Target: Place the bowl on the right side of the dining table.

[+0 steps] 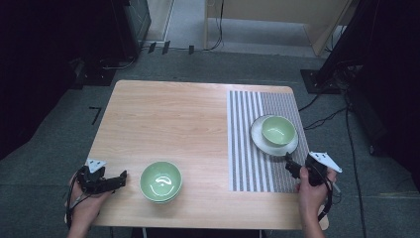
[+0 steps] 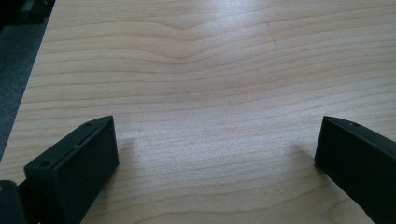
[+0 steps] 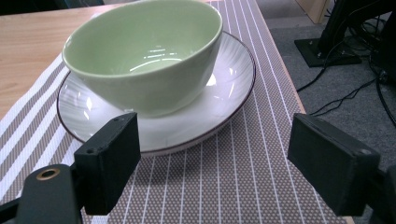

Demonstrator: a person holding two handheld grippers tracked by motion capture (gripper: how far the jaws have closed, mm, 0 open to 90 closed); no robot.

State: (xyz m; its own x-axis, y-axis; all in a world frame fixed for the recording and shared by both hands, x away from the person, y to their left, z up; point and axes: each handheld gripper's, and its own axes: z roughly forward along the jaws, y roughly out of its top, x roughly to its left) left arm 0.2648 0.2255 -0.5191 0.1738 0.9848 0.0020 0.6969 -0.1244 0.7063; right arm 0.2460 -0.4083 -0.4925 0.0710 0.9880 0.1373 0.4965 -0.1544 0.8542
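Two handheld black two-jaw grippers, two pale green glazed ceramic bowls, one white ribbed plate with a dark rim and one striped woven placemat sit on a light wooden rectangular surface (image 1: 163, 119).

At the surface's near left corner, a hand holds the left gripper (image 1: 121, 178), its jaws spread wide over bare wood with nothing between them. Just to its right, near the front edge, stands the first green bowl (image 1: 160, 181), upright and empty; a second rim seems to show beneath it, though whether something is stacked there is hard to tell.

The brown-and-white striped placemat (image 1: 245, 148) covers the right part of the surface from back edge to front. On it, close to the right edge, lies the white plate (image 1: 257, 136), and the second green bowl (image 1: 278, 130) stands upright and empty on the plate.

Near the front right corner, another hand holds the right gripper (image 1: 289, 164), jaws wide apart, empty, just short of the plate's near rim.

Around the surface lies grey carpeted floor, with black equipment stands, trailing cables and a pale wooden panel behind.
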